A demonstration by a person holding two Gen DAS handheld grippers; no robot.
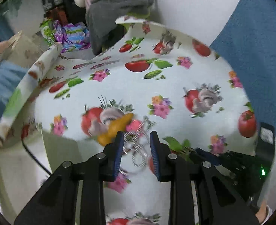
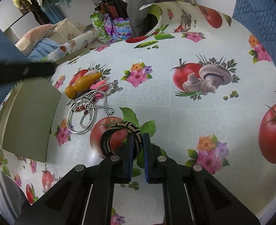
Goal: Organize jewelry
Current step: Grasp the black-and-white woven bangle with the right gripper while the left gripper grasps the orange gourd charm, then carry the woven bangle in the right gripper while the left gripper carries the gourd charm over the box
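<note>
Right wrist view is showing the right gripper (image 2: 138, 140) pinching a black-and-cream woven bangle (image 2: 119, 131), its blue pads closed narrowly on the band's near side while the bangle is resting on the tomato-print tablecloth (image 2: 175, 103). To the left of it, well apart, a tangle of jewelry is lying on the cloth: a silver ball chain (image 2: 102, 97), silver hoops (image 2: 78, 120) and a pink flower piece (image 2: 100, 86), with a mustard gourd-shaped ornament (image 2: 81, 86) touching its far edge. An olive-green box (image 2: 29, 120) is sitting just beside the tangle on its left. Left wrist view, blurred, is showing the left gripper (image 1: 137, 136) hovering over the chain (image 1: 138, 150) with its jaws partly apart, nothing clamped between them; the gourd (image 1: 115, 129) is lying just beyond its left finger.
</note>
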